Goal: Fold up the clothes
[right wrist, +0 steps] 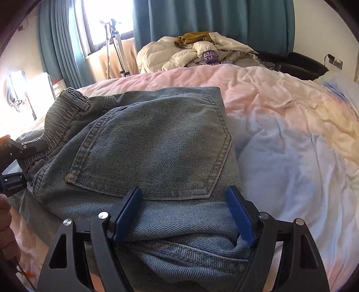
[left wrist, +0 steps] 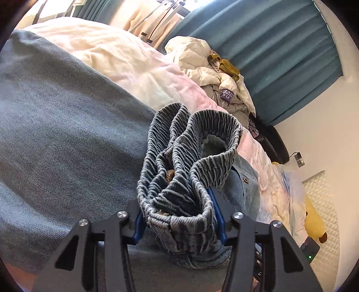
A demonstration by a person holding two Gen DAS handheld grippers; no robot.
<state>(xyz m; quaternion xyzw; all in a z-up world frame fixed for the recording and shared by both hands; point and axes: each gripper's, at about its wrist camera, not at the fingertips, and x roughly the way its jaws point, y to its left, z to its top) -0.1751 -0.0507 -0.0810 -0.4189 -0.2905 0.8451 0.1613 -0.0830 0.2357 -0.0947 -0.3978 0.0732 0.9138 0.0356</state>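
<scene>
A pair of light blue jeans point(right wrist: 157, 139) lies folded on the bed, back pocket up. My left gripper point(left wrist: 179, 215) is shut on the bunched elastic waistband point(left wrist: 186, 161) of the jeans; the leg fabric point(left wrist: 56, 134) spreads to the left. It also shows in the right wrist view point(right wrist: 13, 161) at the left edge, holding the waistband point(right wrist: 60, 121). My right gripper point(right wrist: 186, 213) has its jaws wide apart around a thick fold of denim point(right wrist: 184, 229) at the near edge; the blue pads point(right wrist: 129, 213) touch the cloth at both sides.
The pink and white bedsheet point(right wrist: 280, 116) covers the bed. A heap of cream bedding and clothes point(right wrist: 195, 54) lies at the far side before teal curtains point(right wrist: 213, 18). A yellow plush toy point(left wrist: 314, 222) lies by the wall.
</scene>
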